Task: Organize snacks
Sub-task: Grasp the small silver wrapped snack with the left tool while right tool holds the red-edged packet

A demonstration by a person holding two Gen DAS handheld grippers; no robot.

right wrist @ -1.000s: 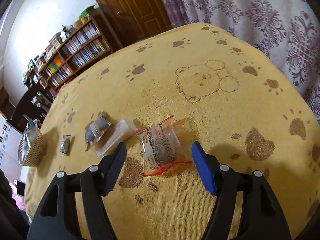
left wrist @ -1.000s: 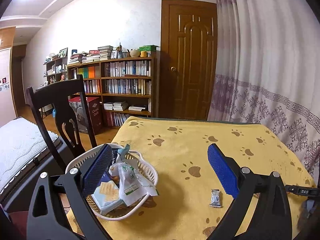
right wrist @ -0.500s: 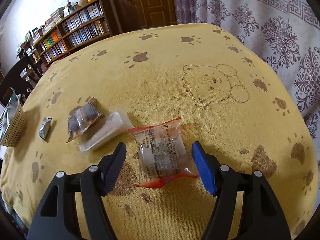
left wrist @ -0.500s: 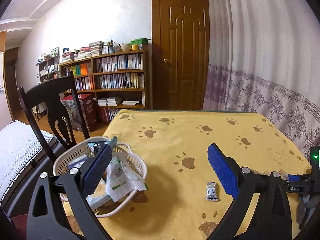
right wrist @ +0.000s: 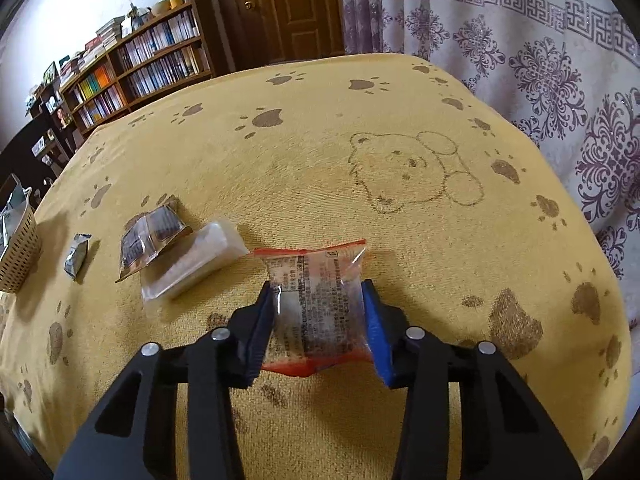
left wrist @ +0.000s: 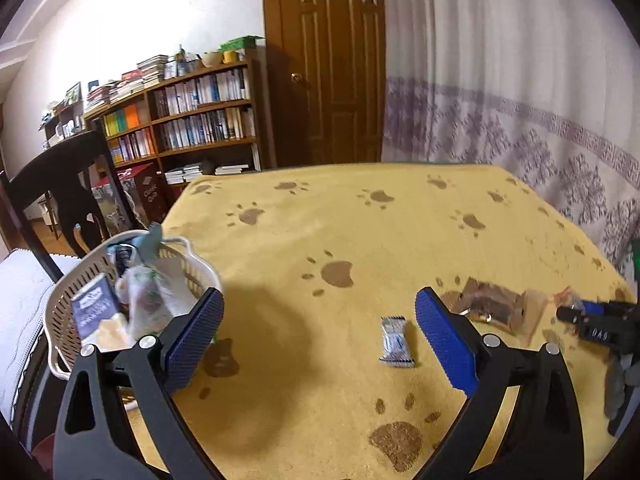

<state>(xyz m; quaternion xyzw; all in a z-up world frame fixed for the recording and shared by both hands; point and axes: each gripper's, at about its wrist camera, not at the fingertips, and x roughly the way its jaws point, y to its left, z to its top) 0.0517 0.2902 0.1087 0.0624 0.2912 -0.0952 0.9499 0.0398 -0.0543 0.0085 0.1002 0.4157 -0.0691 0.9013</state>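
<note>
Step in hand: pickup of one loose snack for the basket. The right hand-held gripper [right wrist: 320, 312] has its two blue pads pressed against both sides of the red-edged packet [right wrist: 316, 300], so it's closed on it. The packet's clear film bulges between the pads, and its lower red seam sits at or just off the yellow table [right wrist: 280, 152]; can't tell whether it's lifted yet.

The left hand-held gripper [left wrist: 316, 332] is wide open w/ nothing between the pads, hovering over the table btw the basket [left wrist: 64, 304] and the small silver packet [left wrist: 395, 342]. The silver packet lies flat, just inside the right pad.

Still out on the table: a brown packet [right wrist: 150, 236] and a clear packet [right wrist: 192, 264], touching or overlapping each other, just left of the held one. The silver packet is further left, near the basket. The basket stands at the table's left edge, already piled w/ bags, some poking above the rim.

Next move, as I judge it: lift the red-edged packet straight up, carry it left across the other packets w/o dragging them, and release over the basket. Film is slick and soft, so the grip may slip; keep the squeeze steady. The basket is full, so drop onto the pile's middle, not the rim. Left gripper looks well placed to take the silver packet.
</note>
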